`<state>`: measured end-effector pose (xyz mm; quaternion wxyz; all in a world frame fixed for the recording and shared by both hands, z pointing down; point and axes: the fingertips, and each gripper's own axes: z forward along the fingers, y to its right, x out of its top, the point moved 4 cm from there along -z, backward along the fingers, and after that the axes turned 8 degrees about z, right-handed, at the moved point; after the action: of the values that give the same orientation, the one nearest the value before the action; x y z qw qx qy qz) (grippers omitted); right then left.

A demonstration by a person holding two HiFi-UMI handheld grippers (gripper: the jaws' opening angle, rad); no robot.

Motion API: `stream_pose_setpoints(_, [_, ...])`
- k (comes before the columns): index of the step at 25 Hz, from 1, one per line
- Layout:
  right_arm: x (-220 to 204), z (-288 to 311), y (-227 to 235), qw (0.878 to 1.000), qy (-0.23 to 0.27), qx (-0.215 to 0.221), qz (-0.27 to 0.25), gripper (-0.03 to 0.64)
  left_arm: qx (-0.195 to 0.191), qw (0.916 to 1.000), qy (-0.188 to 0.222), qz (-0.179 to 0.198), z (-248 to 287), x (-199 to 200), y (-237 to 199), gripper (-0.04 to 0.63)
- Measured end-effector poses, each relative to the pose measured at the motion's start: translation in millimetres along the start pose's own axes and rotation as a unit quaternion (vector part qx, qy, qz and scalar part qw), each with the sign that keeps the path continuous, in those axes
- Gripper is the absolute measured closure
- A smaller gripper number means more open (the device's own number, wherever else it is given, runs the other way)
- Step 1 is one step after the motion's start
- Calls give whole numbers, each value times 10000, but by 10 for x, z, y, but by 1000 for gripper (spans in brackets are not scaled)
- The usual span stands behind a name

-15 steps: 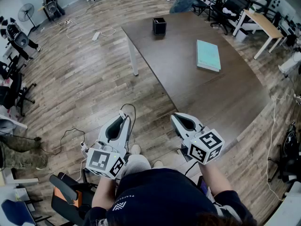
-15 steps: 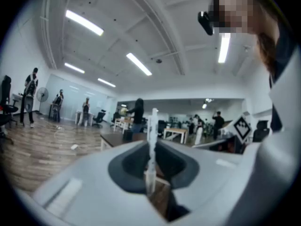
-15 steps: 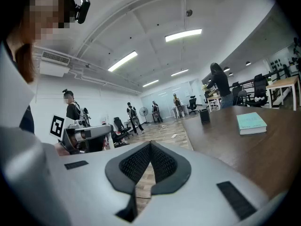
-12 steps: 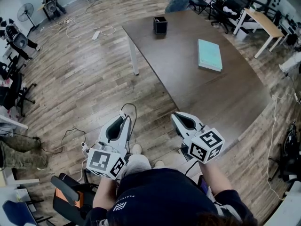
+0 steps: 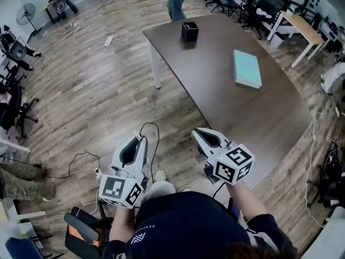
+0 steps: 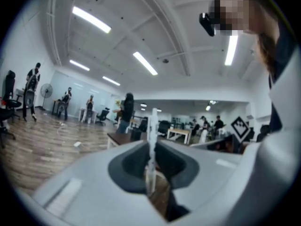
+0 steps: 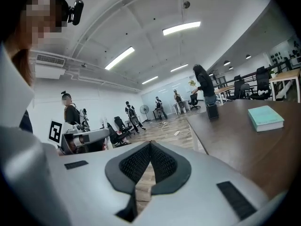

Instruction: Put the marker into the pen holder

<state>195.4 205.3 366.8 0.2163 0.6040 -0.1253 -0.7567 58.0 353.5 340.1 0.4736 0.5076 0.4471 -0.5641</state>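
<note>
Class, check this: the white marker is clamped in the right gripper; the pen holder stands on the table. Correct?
No: the left gripper clamps the marker, as the left gripper view shows. The pen holder does stand on the table.

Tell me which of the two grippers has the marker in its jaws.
The left gripper: its jaws are shut on a thin white marker standing between them. The right gripper has its jaws together with nothing between.
</note>
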Motion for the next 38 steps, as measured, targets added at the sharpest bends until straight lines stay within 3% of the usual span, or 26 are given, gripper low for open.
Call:
stream_pose_setpoints(22, [135, 1480, -377, 9990, -367, 86, -227, 615, -364, 9993, -37, -48, 260, -105, -1269, 546])
stream_pose_setpoints(30, [350, 1733, -100, 9989, -367, 161, -250, 615, -230, 9997, -77, -17, 590, -64, -1435, 546])
stream_pose_setpoints(38, [709, 2028, 462, 9988, -333, 223, -281, 615, -246, 9997, 14, 53, 1356, 43, -1569, 546])
